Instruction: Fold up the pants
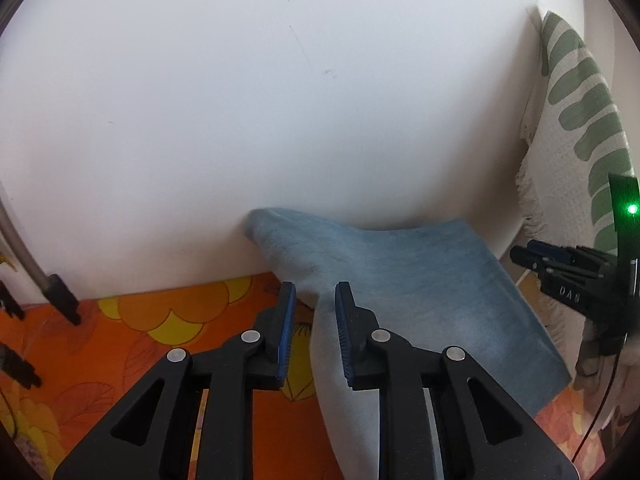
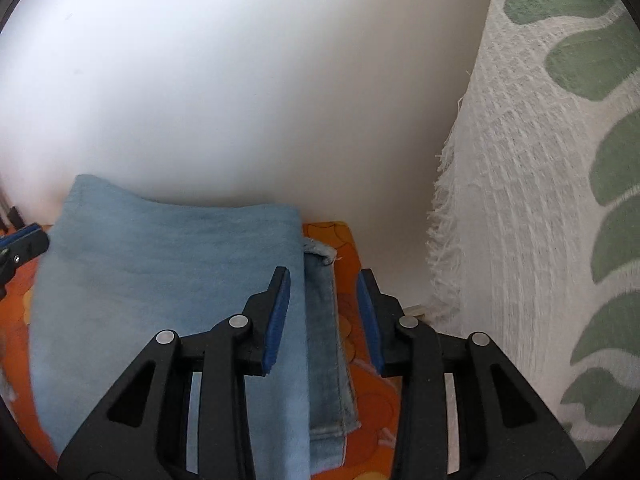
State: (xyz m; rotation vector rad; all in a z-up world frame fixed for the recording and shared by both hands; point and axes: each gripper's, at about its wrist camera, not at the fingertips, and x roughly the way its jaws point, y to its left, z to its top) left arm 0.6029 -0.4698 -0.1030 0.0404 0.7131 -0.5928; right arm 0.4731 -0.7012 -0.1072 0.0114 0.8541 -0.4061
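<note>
Folding the light blue pants [image 2: 168, 280] well at this stage looked to call for keeping both sides level and laying the upper layer down so its edge met the edge beneath it, then smoothing outward. The pants lay on the orange floral cloth [image 1: 160, 344] against the white wall [image 1: 280, 100], already doubled over, with a seamed denim strip showing along the right edge in the right wrist view. Their long axis seemed to run from the cameras toward the wall, the far end lifting slightly against it. The left gripper [image 1: 316, 312] stood spread, its 2 jaws straddling a raised ridge of fabric without pinching it. The right gripper [image 2: 324, 304] was also spread, over the right edge of the pants, holding nothing. A fringed green-and-white throw [image 2: 540, 200] hung just beside.
</note>
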